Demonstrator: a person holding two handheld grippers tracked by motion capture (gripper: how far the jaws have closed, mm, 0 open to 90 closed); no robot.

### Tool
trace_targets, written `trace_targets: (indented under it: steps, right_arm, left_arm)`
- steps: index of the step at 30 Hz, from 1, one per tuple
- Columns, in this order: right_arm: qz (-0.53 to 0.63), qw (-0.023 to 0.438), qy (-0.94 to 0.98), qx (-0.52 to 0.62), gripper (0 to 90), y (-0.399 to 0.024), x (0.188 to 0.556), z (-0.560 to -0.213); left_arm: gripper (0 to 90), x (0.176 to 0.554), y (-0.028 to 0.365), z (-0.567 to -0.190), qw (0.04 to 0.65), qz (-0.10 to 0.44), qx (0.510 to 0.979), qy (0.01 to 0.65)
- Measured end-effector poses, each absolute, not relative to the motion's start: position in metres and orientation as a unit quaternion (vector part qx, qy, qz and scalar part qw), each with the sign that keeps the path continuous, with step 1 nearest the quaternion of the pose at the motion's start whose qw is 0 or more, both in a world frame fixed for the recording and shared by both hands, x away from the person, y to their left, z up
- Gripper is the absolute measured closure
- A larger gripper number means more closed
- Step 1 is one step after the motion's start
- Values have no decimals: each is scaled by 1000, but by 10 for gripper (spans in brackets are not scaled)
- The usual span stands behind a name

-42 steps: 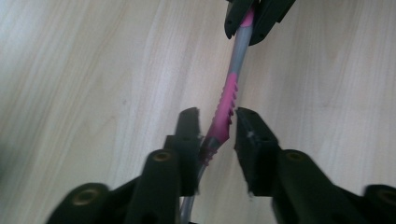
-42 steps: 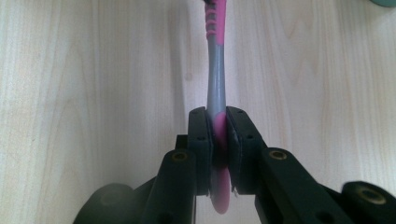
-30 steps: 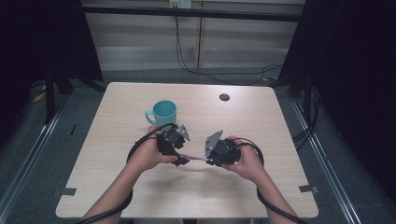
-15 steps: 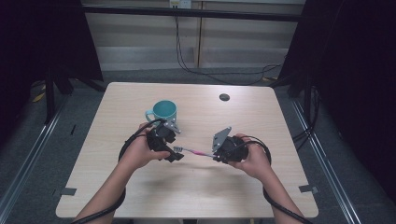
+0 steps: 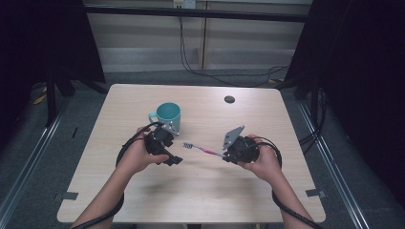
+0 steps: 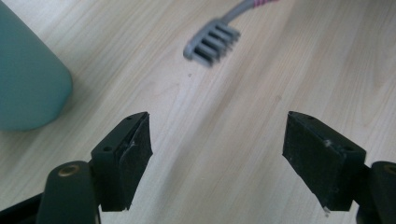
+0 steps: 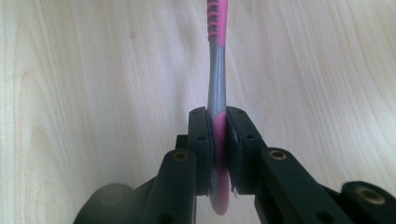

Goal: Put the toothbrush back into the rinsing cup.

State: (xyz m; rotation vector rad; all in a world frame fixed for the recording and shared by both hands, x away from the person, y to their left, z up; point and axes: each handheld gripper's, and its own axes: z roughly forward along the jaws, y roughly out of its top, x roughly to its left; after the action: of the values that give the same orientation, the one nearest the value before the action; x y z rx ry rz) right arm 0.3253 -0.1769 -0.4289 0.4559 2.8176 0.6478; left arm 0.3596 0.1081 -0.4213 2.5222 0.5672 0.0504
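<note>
While the right hand-held gripper [image 5: 225,154] stays clenched on the toothbrush [image 5: 203,150], the left hand-held gripper [image 5: 175,160] has let go: its jaws have just been opening and now stand wide with nothing between them.

- A second ago both grippers met at the brush, close together near the middle of the surface [image 5: 200,200]. Now they are apart and the brush spans part of the gap, carried by the right one alone.
- Right gripper view: pads pinch the pink-and-grey handle [image 7: 218,126] near its tail end, and the shaft runs straight out ahead over the wood.
- Left gripper view: bristle head [image 6: 212,44] sits ahead of the open jaws, clear of both pads, slightly blurred. The teal mug [image 6: 28,79] is at the left edge of that view.
- High view: brush head points toward the left gripper, with the mug [image 5: 168,117] upright just behind it. I can't tell whether the brush is off the wood or resting on it.

My read: handover from left to right looks done. The brush now depends on a single grip far from the head, so the head end may swing. Likely destination is the mug, though that's a guess from the layout.
</note>
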Motion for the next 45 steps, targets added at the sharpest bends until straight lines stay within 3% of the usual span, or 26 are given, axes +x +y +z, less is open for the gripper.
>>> trace_targets:
  steps: [16, 31, 45]
  right_arm:
    - [251, 125, 939, 200, 811, -181, 333, -421]
    - [270, 123, 934, 200, 810, -177, 332, -419]
    - [276, 123, 932, 200, 810, -170, 331, -425]
  left_arm:
    - [201, 363, 93, -434, 290, -6, 925, 245]
    - [253, 362, 82, -435, 332, -15, 902, 277]
    - [282, 362, 72, -431, 357, -24, 894, 270]
